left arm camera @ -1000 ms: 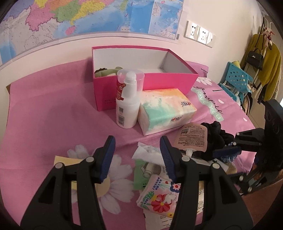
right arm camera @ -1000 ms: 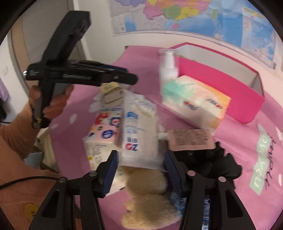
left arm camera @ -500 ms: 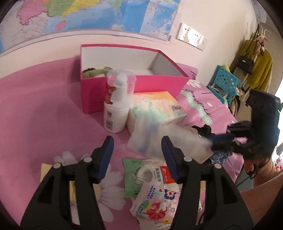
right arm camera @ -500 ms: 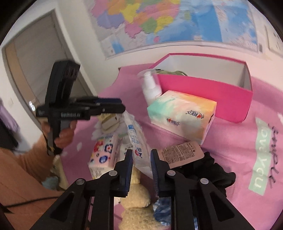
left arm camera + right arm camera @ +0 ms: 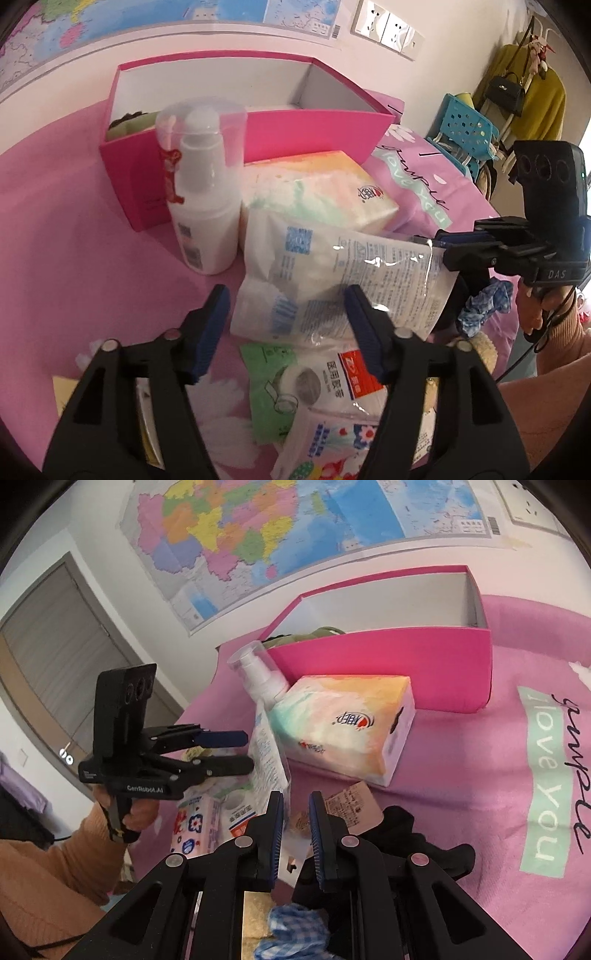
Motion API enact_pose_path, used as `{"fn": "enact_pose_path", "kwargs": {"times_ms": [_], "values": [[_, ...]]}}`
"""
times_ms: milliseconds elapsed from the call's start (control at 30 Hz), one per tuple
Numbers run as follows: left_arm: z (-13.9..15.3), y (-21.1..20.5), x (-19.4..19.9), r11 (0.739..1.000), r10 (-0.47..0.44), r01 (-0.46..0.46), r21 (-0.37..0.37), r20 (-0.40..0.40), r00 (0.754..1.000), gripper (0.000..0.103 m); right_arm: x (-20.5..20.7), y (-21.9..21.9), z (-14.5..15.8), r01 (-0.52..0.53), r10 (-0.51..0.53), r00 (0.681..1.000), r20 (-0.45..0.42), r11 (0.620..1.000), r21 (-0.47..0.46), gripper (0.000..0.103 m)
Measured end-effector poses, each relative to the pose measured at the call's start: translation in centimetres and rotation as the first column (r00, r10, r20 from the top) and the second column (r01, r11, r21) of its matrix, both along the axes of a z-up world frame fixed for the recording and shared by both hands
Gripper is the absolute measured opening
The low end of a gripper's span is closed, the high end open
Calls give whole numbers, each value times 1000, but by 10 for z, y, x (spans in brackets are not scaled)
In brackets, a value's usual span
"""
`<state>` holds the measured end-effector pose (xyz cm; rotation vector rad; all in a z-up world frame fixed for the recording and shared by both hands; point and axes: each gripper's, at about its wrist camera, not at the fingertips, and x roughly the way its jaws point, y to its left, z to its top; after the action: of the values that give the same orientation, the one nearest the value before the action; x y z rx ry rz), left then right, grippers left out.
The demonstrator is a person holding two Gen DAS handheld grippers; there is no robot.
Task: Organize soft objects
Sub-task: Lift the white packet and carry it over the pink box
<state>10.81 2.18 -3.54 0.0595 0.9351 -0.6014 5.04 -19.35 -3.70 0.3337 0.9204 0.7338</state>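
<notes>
The right tongs (image 5: 443, 245) are clenched on the edge of a clear bag of cotton pads (image 5: 332, 280), lifting it above the pink-covered surface (image 5: 81, 266). The left tongs (image 5: 286, 325) stand released, their jaws having just been opening, with the bag's lower end in the gap between them and neither pad pressing on it. Behind the bag lies a pastel tissue pack (image 5: 325, 192), with a white pump bottle (image 5: 201, 206) upright just beside it. Behind both sits a pink box (image 5: 295, 133), open at the top, with something green (image 5: 138, 122) in its left corner. Below the bag lie a green-and-white packet (image 5: 295, 384) and a flowered tissue packet (image 5: 325, 446). Near the right tongs lie a blue checked scrunchie (image 5: 295, 930), a black cloth (image 5: 406, 834) and a tan pouch (image 5: 351, 805).
</notes>
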Motion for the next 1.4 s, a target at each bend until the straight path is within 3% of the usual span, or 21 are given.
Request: {"fn": "enact_pose_path", "kwargs": {"times_ms": [167, 233, 300, 433, 467, 500, 533, 567, 733, 1000, 1233, 1400], "values": [[-5, -2, 2, 999, -50, 50, -17, -33, 998, 70, 1, -6, -10, 25, -24, 998, -52, 999, 25, 25], [-6, -1, 2, 998, -53, 52, -21, -35, 998, 70, -2, -9, -11, 29, -27, 998, -63, 999, 30, 40], [-7, 0, 1, 998, -64, 62, -30, -39, 997, 70, -9, -11, -12, 33, -31, 997, -69, 999, 35, 47], [-10, 0, 4, 995, -81, 77, -60, -62, 995, 70, -21, -11, -16, 23, -20, 996, -84, 999, 36, 48], [-10, -1, 4, 995, -84, 80, -63, -64, 994, 70, -23, -9, -17, 21, -19, 996, -82, 999, 24, 48], [-10, -2, 3, 994, -88, 84, -66, -65, 994, 70, -24, -6, -19, 17, -16, 997, -81, 1000, 14, 42], [-10, -4, 1, 994, -93, 89, -67, -64, 994, 70, -24, -2, -20, 19, -18, 997, -79, 1000, 7, 27], [-9, -5, -1, 994, -94, 90, -65, -59, 994, 70, -24, 2, -20, 16, -16, 997, -73, 1000, -6, 22], [-4, -7, -12, 990, -106, 100, -104, -56, 993, 61, -25, 4, -9, 19, -19, 999, -27, 1000, -19, 14], [33, -2, -24, 984, -68, 72, -161, 27, 997, 58, -25, -9, 25, 28, -28, 996, 88, 1000, -1, 13], [78, -12, -12, 988, -10, 28, -151, 117, 993, 58, 0, -25, 61, 39, -43, 983, 176, 999, 27, 14], [97, -20, 16, 993, 34, -18, -117, 136, 990, 58, 30, -37, 87, 40, -51, 971, 232, 998, 51, 14]]}}
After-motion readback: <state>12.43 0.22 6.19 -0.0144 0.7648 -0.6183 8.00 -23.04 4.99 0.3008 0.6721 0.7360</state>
